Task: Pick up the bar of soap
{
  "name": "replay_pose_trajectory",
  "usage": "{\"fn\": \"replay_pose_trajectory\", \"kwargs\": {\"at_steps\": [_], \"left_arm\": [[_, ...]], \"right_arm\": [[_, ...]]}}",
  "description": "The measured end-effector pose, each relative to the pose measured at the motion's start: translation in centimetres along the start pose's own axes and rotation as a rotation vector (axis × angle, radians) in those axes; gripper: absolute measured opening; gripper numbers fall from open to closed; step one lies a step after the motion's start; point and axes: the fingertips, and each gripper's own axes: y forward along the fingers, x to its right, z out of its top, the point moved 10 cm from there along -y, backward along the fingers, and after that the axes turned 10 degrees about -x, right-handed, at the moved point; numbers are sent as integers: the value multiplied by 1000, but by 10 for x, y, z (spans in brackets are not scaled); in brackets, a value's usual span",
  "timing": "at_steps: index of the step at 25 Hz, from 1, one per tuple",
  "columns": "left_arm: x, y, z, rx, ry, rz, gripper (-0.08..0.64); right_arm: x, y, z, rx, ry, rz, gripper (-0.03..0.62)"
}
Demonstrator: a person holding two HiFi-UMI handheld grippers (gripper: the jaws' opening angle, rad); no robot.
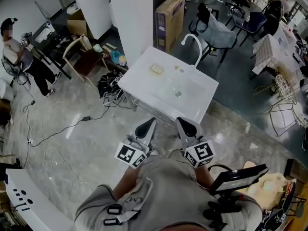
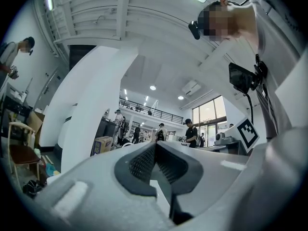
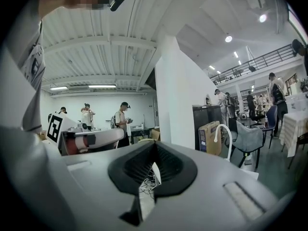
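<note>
1. The bar of soap [image 1: 156, 69] lies flat on the white surface [image 1: 139, 83], toward its upper-left part in the head view, well apart from both tongs.
2. The left tongs [image 1: 152, 121] and the right tongs [image 1: 179, 121] sit low in the frame, short of the surface's near edge. Each gripper view shows its pads pressed together with nothing between them (left tongs [image 2: 155, 144], right tongs [image 3: 155, 144]).
3. Likely trouble: tongs that arrive closed would only shove the soap. They probably need to spread before they come down.
4. The soap looks low and smooth on a glossy top. A pinch taken too high or off-centre could squirt it sideways, toward the basin at the frame's centre or off the surface's upper-left edge.
5. The curved white tap [image 1: 193, 43] rises at the far side, right of the soap. A reach from the right could knock it. The two small bits [image 1: 178, 70] just right of the soap could be nudged too.
6. On the floor, cables [image 1: 57, 129] trail at the left and a dark bag [image 1: 108, 85] sits against the surface's left corner. Both are trip risks on an approach from that side.
7. Farther off are a cardboard box [image 1: 169, 16], a wooden chair [image 1: 79, 56] and a person [image 1: 21, 57] at the upper left. None of them blocks the reach.
</note>
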Motion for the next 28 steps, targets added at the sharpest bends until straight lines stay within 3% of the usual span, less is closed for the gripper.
{"fn": "replay_pose_trajectory", "kwargs": {"at_steps": [13, 28], "left_arm": [[-25, 11, 2, 11, -13, -43, -11], [-60, 31, 7, -7, -19, 14, -11]], "right_arm": [[7, 24, 5, 0, 15, -36, 2], [35, 68, 11, -1, 41, -13, 2]]}}
